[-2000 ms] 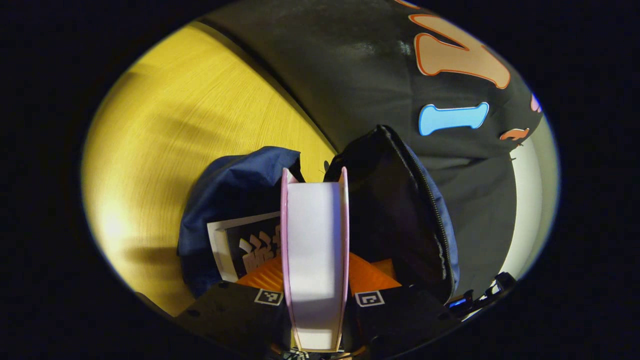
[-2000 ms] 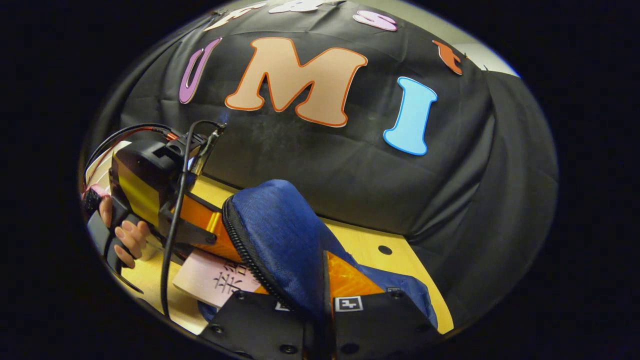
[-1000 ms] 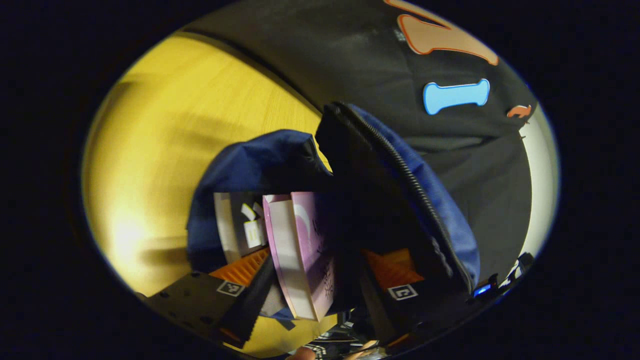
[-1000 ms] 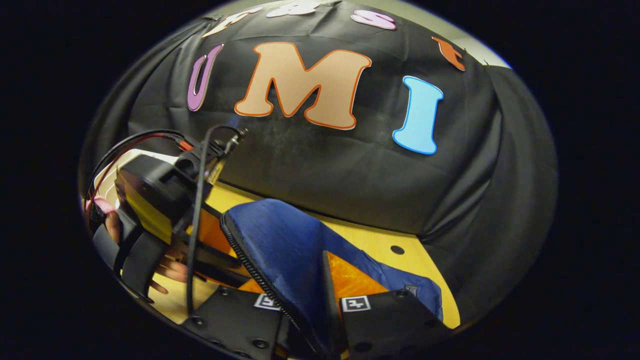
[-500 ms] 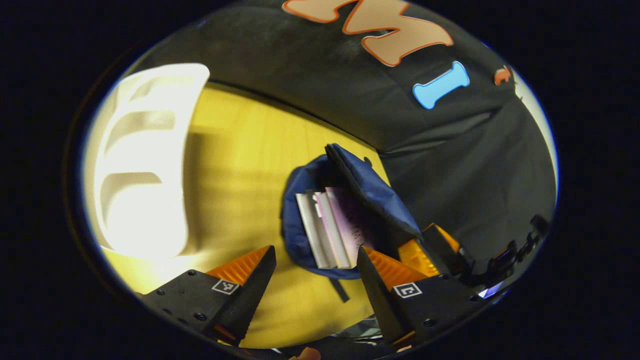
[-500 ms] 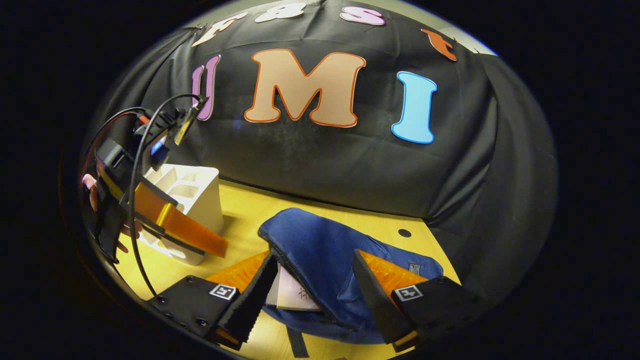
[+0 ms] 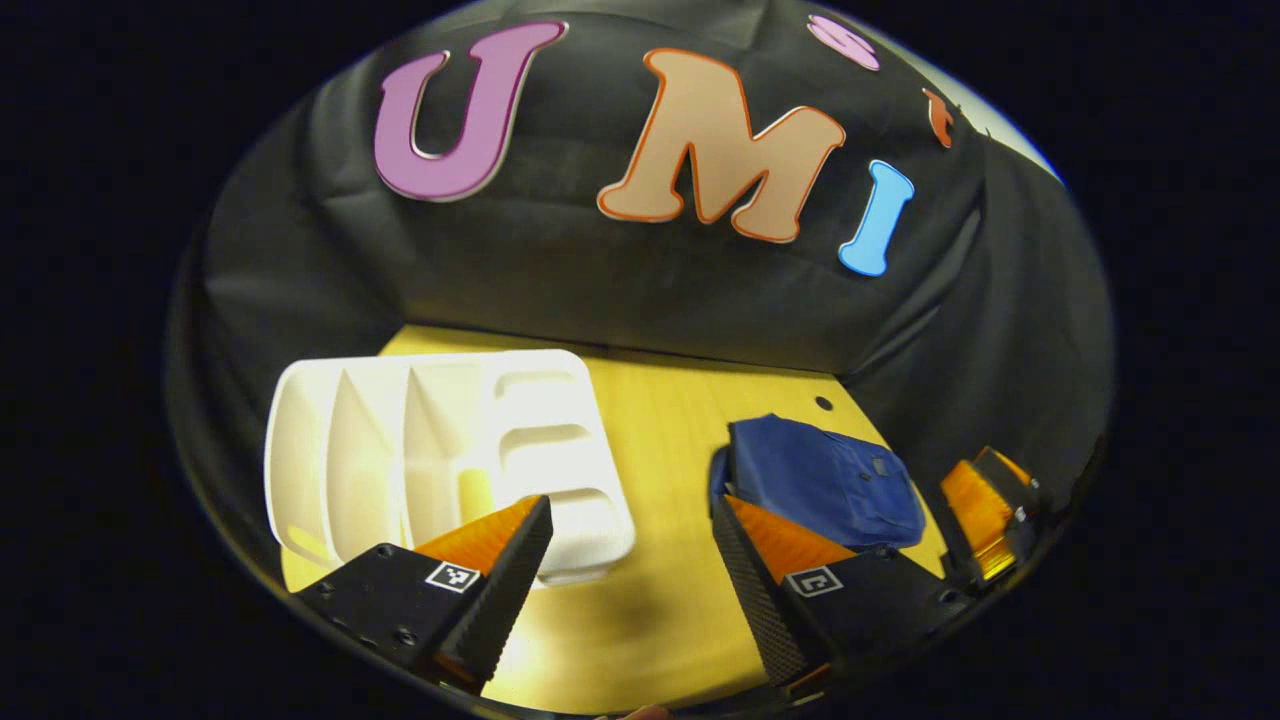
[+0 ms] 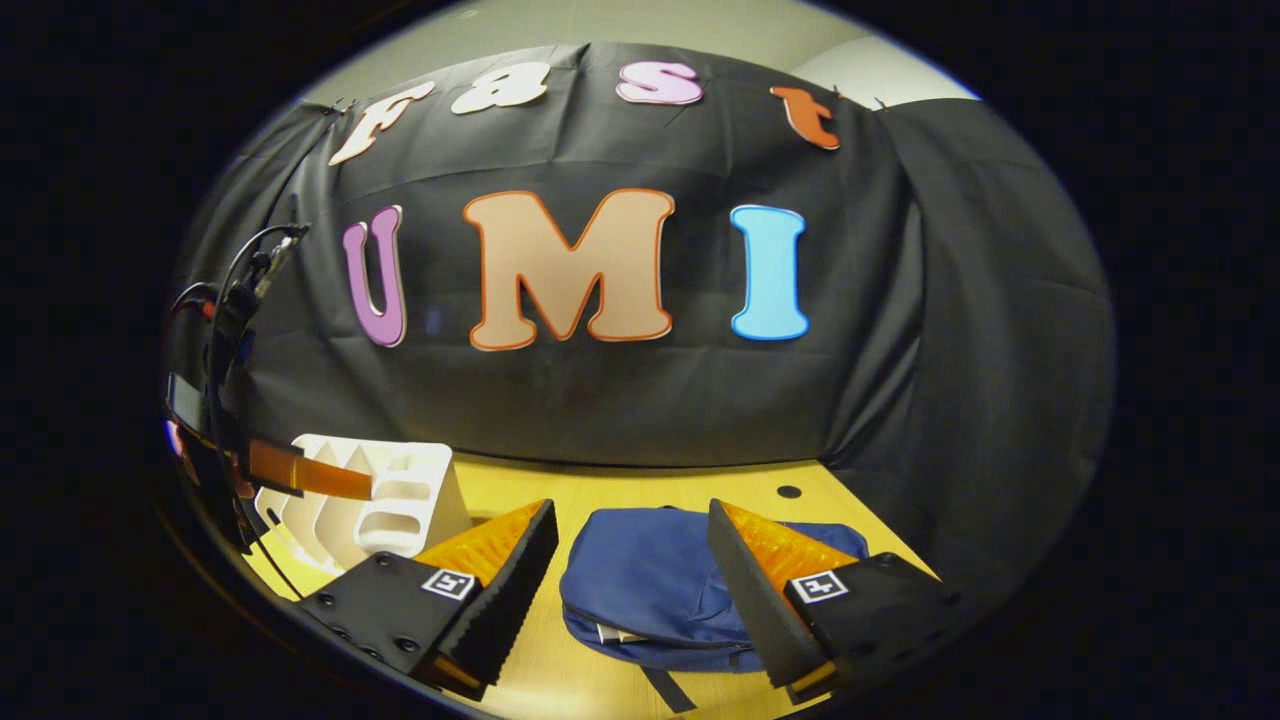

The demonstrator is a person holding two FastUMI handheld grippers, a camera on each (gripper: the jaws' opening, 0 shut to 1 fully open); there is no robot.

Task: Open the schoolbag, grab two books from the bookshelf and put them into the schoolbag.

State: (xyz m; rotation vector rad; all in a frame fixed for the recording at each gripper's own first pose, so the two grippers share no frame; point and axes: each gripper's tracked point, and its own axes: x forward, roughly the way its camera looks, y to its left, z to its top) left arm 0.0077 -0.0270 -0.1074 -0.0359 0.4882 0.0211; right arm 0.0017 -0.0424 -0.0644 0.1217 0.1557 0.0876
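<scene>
In the left gripper view, my left gripper (image 7: 630, 560) has its jaws spread wide, holding nothing, above the counter (image 7: 650, 420). The white bookshelf (image 7: 440, 450) lies left of the schoolbag (image 7: 830, 480), its slots bare.

In the right gripper view, my right gripper (image 8: 630, 570) has its jaws wide apart, empty, above the schoolbag (image 8: 640, 580); a pale book edge (image 8: 612, 632) peeks from its opening.

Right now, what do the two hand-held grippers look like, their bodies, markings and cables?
Both look alike. The left hand-held gripper and the right hand-held gripper have black bodies with round screw holes, a small square black-and-white marker on each side, and toothed inner finger edges. In the right gripper view, black and red cables loop above the left one's body.
</scene>
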